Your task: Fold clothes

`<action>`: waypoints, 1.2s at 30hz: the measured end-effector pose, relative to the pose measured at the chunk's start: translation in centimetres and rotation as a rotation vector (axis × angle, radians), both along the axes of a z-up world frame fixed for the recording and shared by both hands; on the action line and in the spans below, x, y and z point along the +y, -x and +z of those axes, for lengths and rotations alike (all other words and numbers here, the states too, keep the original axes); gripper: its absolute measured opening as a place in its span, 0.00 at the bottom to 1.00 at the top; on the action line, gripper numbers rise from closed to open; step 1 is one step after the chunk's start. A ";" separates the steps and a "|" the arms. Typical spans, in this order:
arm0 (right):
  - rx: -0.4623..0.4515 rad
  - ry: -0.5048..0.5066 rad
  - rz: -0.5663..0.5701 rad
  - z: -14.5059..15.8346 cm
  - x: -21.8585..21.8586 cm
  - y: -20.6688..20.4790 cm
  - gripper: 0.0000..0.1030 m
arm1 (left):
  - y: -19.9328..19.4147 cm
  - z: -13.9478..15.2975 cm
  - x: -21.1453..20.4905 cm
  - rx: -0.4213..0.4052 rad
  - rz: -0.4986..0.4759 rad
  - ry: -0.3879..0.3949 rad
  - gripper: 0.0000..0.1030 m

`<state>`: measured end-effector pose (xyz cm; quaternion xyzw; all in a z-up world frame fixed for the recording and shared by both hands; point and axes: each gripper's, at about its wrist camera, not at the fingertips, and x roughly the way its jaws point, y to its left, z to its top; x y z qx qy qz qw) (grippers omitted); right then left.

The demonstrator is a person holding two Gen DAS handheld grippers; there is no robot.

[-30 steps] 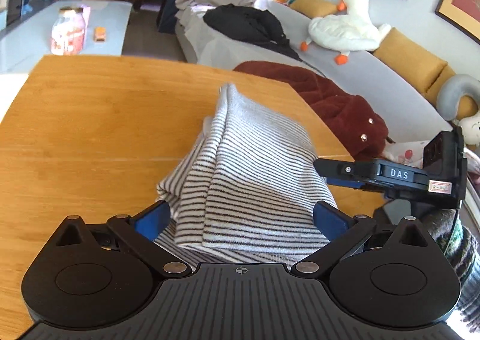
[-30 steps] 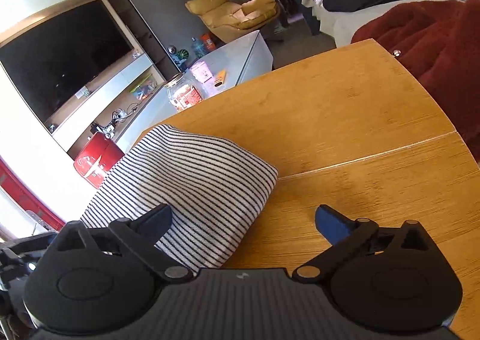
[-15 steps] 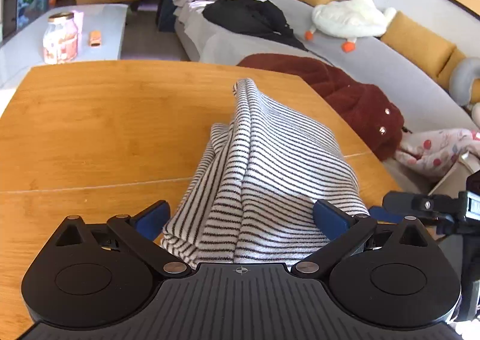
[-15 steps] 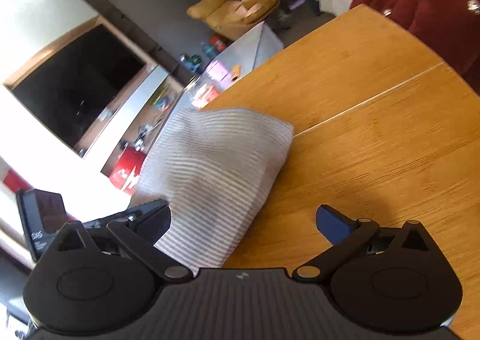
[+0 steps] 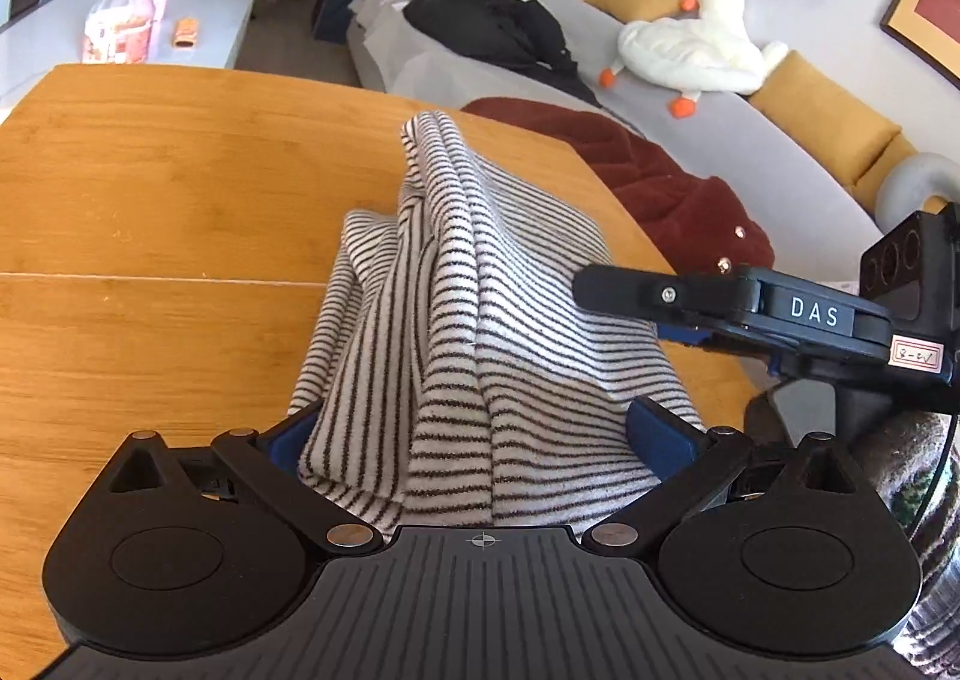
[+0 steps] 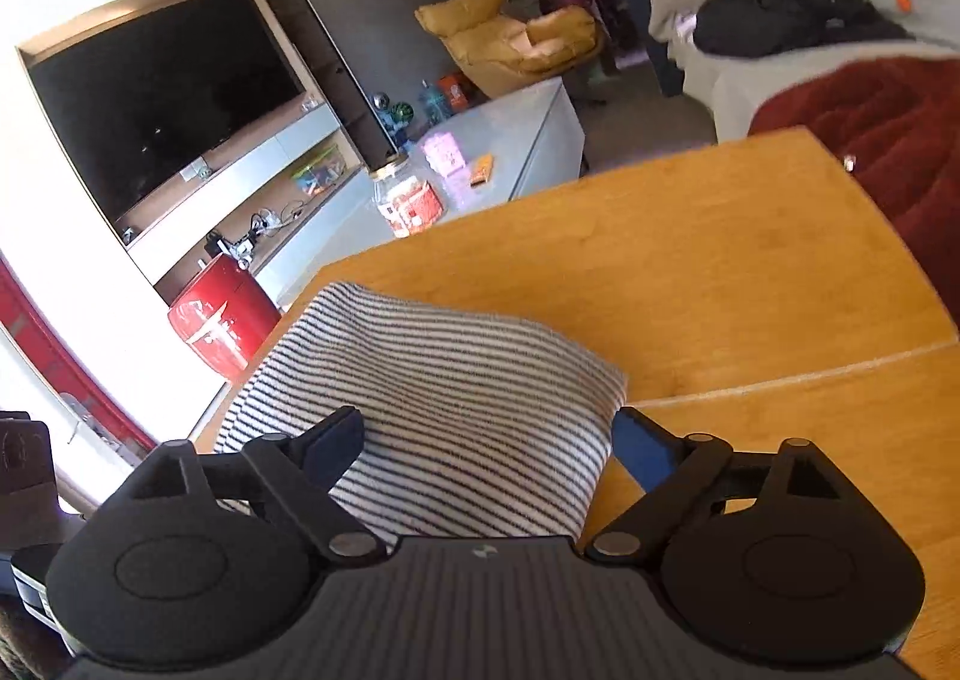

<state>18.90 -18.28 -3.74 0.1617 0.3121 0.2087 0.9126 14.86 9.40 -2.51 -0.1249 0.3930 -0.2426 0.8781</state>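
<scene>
A black-and-white striped garment [image 5: 480, 332] lies folded and bunched on the wooden table [image 5: 150, 188]. My left gripper [image 5: 480, 434] is open, with the garment's near end lying between its blue-padded fingers [image 5: 660, 434]. My right gripper [image 6: 489, 440] is open too, with the garment's [image 6: 456, 380] right side between its fingers. In the left wrist view the right gripper [image 5: 612, 284] reaches in from the right and rests over the garment's right side.
A dark red fleece [image 5: 648, 182] drapes over the grey sofa [image 5: 780, 152] beyond the table's far right edge. A black garment [image 5: 498, 26] and a plush duck [image 5: 690, 50] lie on the sofa. A jar [image 5: 120, 26] stands on the low grey table [image 5: 198, 2].
The right gripper swung back in from the side and now straddles the garment's right part. The left gripper stayed around the near end, and the garment shifted slightly.
</scene>
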 end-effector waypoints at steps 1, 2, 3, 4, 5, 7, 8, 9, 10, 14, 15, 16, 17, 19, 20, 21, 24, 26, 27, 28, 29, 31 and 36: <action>-0.009 -0.013 0.009 0.3 -0.2 0.4 1.00 | 0.2 0.0 0.0 0.001 -0.002 0.002 1.00; -0.004 -0.032 0.024 0.4 -0.5 0.7 1.00 | 0.3 0.0 0.0 0.003 -0.005 0.004 1.00; 0.003 -0.045 0.039 0.4 -0.7 1.1 1.00 | 0.4 -0.1 0.0 0.005 -0.007 0.005 1.00; 0.013 -0.053 0.054 0.3 -1.0 1.7 1.00 | 0.5 -0.1 -0.1 0.005 -0.007 0.004 1.00; 0.017 -0.045 0.061 0.1 -1.1 2.3 1.00 | 0.5 -0.1 -0.1 0.005 -0.006 0.003 1.00; 0.000 0.029 0.040 -0.2 -1.3 3.7 1.00 | 0.5 0.0 -0.2 0.009 -0.001 0.004 1.00; -0.011 0.070 0.026 -0.4 -1.4 4.3 1.00 | 0.5 0.0 -0.2 0.009 0.001 0.004 1.00; -0.023 0.111 0.012 -0.6 -1.5 5.0 1.00 | 0.5 0.0 -0.3 0.009 0.002 0.003 1.00; -0.025 0.130 0.004 -0.8 -1.7 5.5 1.00 | 0.5 0.0 -0.3 0.009 0.002 0.002 1.00; -0.020 0.133 0.004 -1.6 -2.4 6.0 1.00 | 0.5 0.0 -0.7 0.007 -0.002 -0.009 1.00; -0.021 0.136 0.005 -1.8 -2.5 6.0 1.00 | 0.5 0.0 -0.8 0.006 -0.003 -0.012 1.00; -0.032 0.149 0.009 -1.9 -2.4 5.9 1.00 | 0.5 0.0 -0.8 0.005 -0.002 -0.015 1.00; -0.052 0.171 0.014 -1.9 -2.1 5.8 1.00 | 0.5 -0.1 -0.8 0.005 0.000 -0.017 1.00; -0.093 0.218 0.024 -1.8 -1.5 5.5 1.00 | 0.5 -0.1 -0.8 0.006 0.003 -0.017 1.00; -0.113 0.246 0.027 -1.8 -1.1 5.2 1.00 | 0.5 -0.1 -0.8 0.006 0.005 -0.016 1.00; -0.137 0.277 0.029 -1.7 -0.7 4.9 1.00 | 0.5 -0.1 -0.9 0.006 0.006 -0.016 1.00; -0.205 0.384 0.006 -1.3 0.6 4.0 1.00 | 0.5 0.0 -1.2 0.011 0.016 -0.007 1.00; -0.241 0.437 -0.008 -1.0 1.0 3.3 1.00 | 0.6 0.1 -1.6 0.014 0.009 0.010 1.00; -0.257 0.460 -0.014 -0.8 1.1 2.9 1.00 | 0.7 0.0 -1.7 0.014 0.009 0.012 1.00; -0.261 0.468 -0.013 -0.7 1.1 2.5 1.00 | 0.7 0.0 -1.9 0.014 0.017 0.004 1.00; -0.251 0.459 -0.006 -0.6 0.9 2.3 1.00 | 0.7 -0.1 -1.9 0.017 0.022 0.006 1.00; -0.235 0.439 0.003 -0.6 0.3 2.1 1.00 | 0.6 -0.4 -1.6 0.034 0.026 0.045 1.00; -0.194 0.398 0.005 -0.8 -0.7 2.9 1.00 | 1.3 -0.4 -1.9 0.013 0.015 0.048 1.00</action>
